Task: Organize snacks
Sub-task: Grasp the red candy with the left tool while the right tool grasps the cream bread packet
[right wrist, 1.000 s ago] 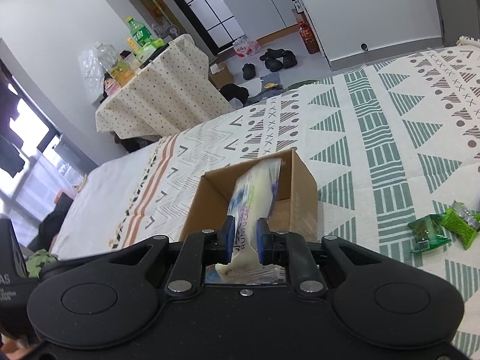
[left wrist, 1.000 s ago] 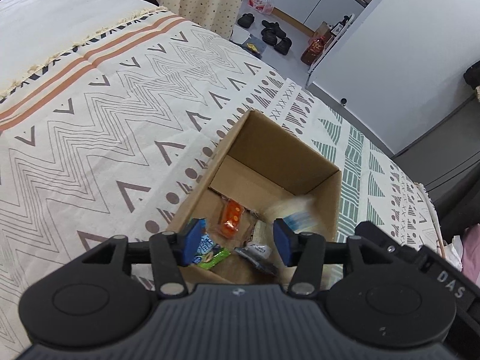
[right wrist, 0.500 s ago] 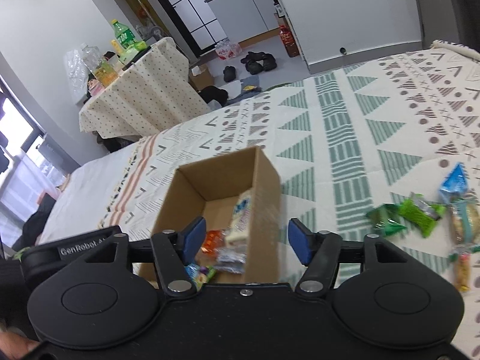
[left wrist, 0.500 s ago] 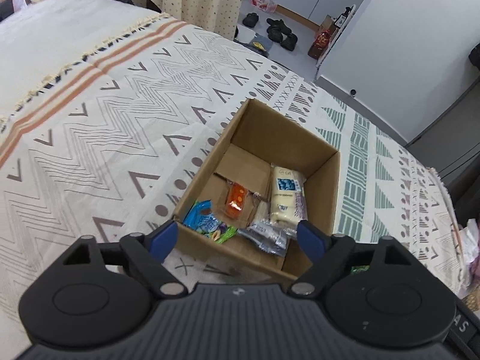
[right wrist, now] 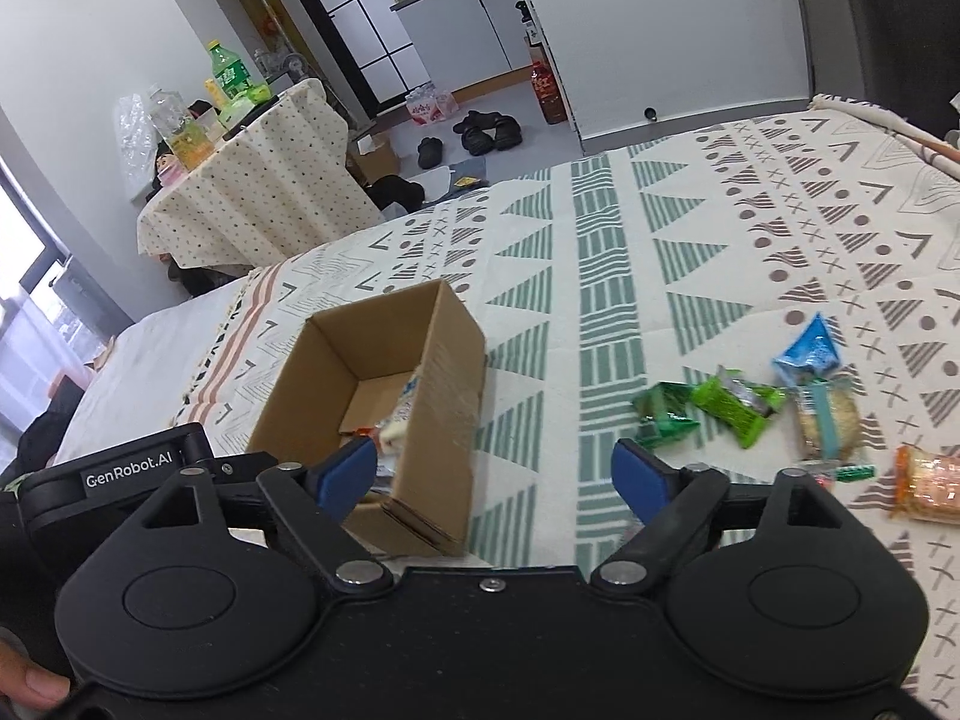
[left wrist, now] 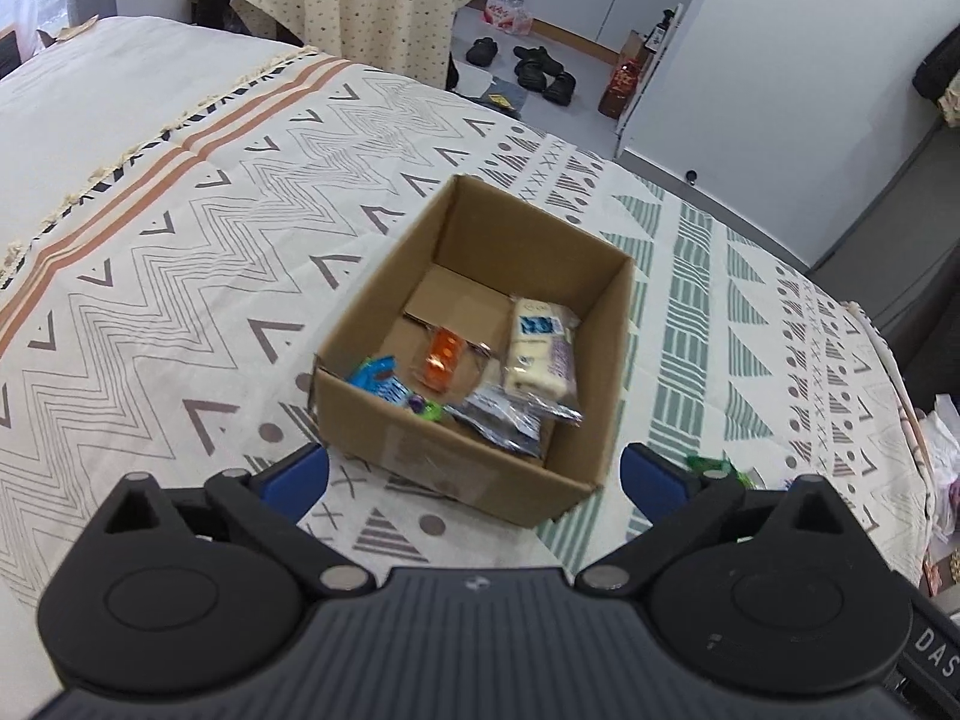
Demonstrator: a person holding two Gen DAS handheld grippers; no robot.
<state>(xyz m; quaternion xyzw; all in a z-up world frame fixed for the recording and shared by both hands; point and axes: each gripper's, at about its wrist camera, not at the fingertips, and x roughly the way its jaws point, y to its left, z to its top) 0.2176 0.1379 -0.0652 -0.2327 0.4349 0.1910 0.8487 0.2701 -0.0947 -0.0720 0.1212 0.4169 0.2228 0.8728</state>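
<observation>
An open cardboard box [left wrist: 420, 438] stands on the patterned bedspread and also shows in the right wrist view [right wrist: 444, 360]. Inside lie a cream and blue packet [left wrist: 537, 348], an orange snack [left wrist: 444, 360], a blue packet [left wrist: 378, 381] and a silver packet [left wrist: 510, 420]. My left gripper [left wrist: 474, 480] is open and empty, just in front of the box. My right gripper [right wrist: 495, 474] is open and empty, at the box's right side. Loose snacks lie to the right: green packets [right wrist: 729, 405], a blue packet [right wrist: 810, 354], a cracker packet [right wrist: 825, 420] and an orange packet [right wrist: 927, 483].
The bedspread [left wrist: 180, 276] covers a bed. Beyond its far edge are a cloth-covered table [right wrist: 252, 192] with bottles, shoes [left wrist: 534, 63] on the floor and white cabinets [right wrist: 660, 30]. The left gripper's body [right wrist: 132, 468] sits left of the box.
My right gripper has let the cream and blue packet drop into the box, opened and pulled back to the right. My left gripper has opened wider and backed away from the box.
</observation>
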